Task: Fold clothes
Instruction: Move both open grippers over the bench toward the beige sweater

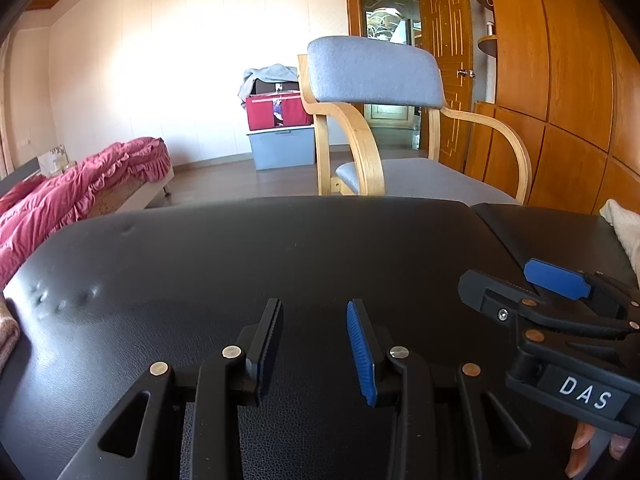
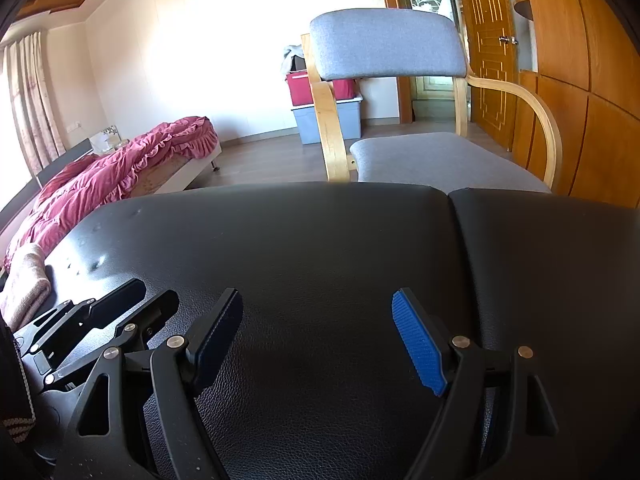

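Right now both the left gripper and right gripper rest spread apart and holding nothing over the bare black cushion, with a pink cloth at its left end and a cream cloth at its right, so this fits either reaching for a piece or having just put one down.

Black left tool and right tool, blue ribbed pads, "DAS" label.

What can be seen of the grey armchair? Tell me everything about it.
The grey armchair stands upright just beyond the far edge of the black padded surface, facing the cameras. Its curved backrest and flat seat look covered in grey woven fabric. Its frame is pale bent wood, with looping armrests on both sides. The seat is bare; its legs and feet are hidden.
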The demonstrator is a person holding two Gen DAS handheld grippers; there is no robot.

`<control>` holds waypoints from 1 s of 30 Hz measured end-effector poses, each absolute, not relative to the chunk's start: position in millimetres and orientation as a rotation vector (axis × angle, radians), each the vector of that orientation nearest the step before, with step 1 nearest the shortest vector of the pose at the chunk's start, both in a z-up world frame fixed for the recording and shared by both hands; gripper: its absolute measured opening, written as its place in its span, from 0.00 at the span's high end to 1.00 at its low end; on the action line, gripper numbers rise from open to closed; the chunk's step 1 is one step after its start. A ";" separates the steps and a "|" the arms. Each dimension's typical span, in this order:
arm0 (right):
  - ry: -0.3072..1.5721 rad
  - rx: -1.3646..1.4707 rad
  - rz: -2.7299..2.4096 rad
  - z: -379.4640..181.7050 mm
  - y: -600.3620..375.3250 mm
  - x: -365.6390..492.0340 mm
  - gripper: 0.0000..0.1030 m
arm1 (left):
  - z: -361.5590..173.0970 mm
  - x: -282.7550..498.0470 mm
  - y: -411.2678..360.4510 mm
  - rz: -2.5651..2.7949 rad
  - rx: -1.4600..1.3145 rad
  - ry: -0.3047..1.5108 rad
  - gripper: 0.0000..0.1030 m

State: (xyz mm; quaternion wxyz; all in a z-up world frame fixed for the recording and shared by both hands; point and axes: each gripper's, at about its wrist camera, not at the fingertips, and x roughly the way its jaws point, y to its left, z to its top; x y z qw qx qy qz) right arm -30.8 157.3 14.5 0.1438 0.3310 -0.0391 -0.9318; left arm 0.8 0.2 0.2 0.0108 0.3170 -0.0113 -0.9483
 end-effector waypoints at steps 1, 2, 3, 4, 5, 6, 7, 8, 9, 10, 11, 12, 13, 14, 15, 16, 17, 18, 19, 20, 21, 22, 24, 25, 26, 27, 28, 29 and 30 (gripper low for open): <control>-0.107 0.952 -2.689 14.6 157.5 -31.0 0.22 | 0.4 1.9 0.4 -2.959 0.981 -0.038 0.68; -0.107 0.954 -2.690 14.7 157.7 -31.3 0.22 | 0.7 3.0 0.6 -2.958 0.974 -0.040 0.68; -0.107 0.955 -2.690 14.8 158.0 -31.9 0.22 | 1.0 4.2 0.8 -2.958 0.966 -0.043 0.68; -0.107 0.955 -2.691 14.8 158.3 -32.7 0.22 | 1.3 5.3 1.0 -2.958 0.959 -0.045 0.68; -0.108 0.956 -2.691 14.8 158.5 -33.4 0.22 | 1.5 6.4 1.3 -2.957 0.951 -0.047 0.68; -0.108 0.956 -2.691 15.0 158.5 -34.0 0.22 | 1.8 7.6 1.5 -2.957 0.943 -0.050 0.68; -0.104 0.958 -2.690 15.4 157.7 -33.8 0.22 | 2.1 8.7 1.7 -2.957 0.936 -0.052 0.68; -0.097 0.959 -2.690 15.4 156.2 -32.9 0.22 | 2.3 9.9 1.9 -2.956 0.928 -0.054 0.68; -0.091 0.957 -2.692 16.2 155.2 -31.7 0.22 | 2.6 11.0 2.1 -2.956 0.920 -0.057 0.68; -0.087 0.957 -2.692 16.4 154.0 -31.6 0.22 | 2.9 12.1 2.4 -2.955 0.913 -0.059 0.68; -0.083 0.958 -2.692 16.5 153.0 -31.5 0.22 | 2.9 11.6 2.2 -2.954 0.916 -0.056 0.68; -0.082 0.959 -2.691 15.9 152.7 -31.2 0.22 | 2.8 10.3 1.8 -2.952 0.923 -0.050 0.68; -0.080 0.958 -2.688 14.7 152.6 -30.5 0.22 | 2.7 9.0 1.5 -2.950 0.931 -0.044 0.68; -0.079 0.957 -2.687 13.9 152.5 -29.9 0.22 | 2.6 7.8 1.1 -2.948 0.939 -0.038 0.68; -0.078 0.957 -2.686 14.0 152.0 -29.5 0.22 | 1.8 4.6 -0.6 -2.947 0.948 -0.033 0.68; -0.079 0.959 -2.686 14.3 151.1 -29.0 0.22 | 1.4 3.0 -1.7 -2.947 0.952 -0.031 0.68; -0.078 0.959 -2.685 14.0 151.0 -28.8 0.22 | 1.3 3.0 -1.9 -2.947 0.952 -0.031 0.68; -0.077 0.959 -2.685 13.7 150.9 -28.8 0.22 | 1.4 3.0 -2.0 -2.947 0.951 -0.031 0.68; -0.078 0.960 -2.684 13.5 151.1 -29.3 0.22 | 1.6 3.5 -2.0 -2.948 0.950 -0.031 0.68; -0.078 0.961 -2.684 13.2 151.4 -29.8 0.22 | 1.6 3.7 -2.1 -2.948 0.948 -0.031 0.68; -0.079 0.963 -2.682 12.7 152.4 -30.7 0.22 | 1.6 3.6 -2.1 -2.948 0.947 -0.031 0.68; -0.080 0.964 -2.682 12.3 153.1 -31.3 0.22 | 1.6 3.1 -2.1 -2.948 0.946 -0.033 0.68; -0.080 0.963 -2.683 12.5 153.0 -31.0 0.22 | 1.7 2.7 -2.4 -2.950 0.942 -0.035 0.68; -0.080 0.963 -2.684 12.6 153.0 -30.9 0.22 | 1.6 2.7 -2.4 -2.950 0.941 -0.035 0.68; -0.080 0.962 -2.685 12.6 152.9 -30.8 0.22 | 1.7 2.7 -2.2 -2.951 0.939 -0.037 0.68; -0.080 0.962 -2.686 12.7 152.9 -30.6 0.22 | 1.8 2.8 -2.3 -2.951 0.938 -0.037 0.68; -0.080 0.961 -2.686 12.8 152.8 -30.5 0.22 | 1.8 2.9 -2.7 -2.952 0.937 -0.037 0.68; -0.080 0.961 -2.687 12.8 152.8 -30.4 0.22 | 1.8 2.9 -2.8 -2.952 0.937 -0.037 0.68; -0.080 0.961 -2.688 12.9 152.7 -30.3 0.22 | 1.8 3.0 -2.8 -2.953 0.936 -0.037 0.68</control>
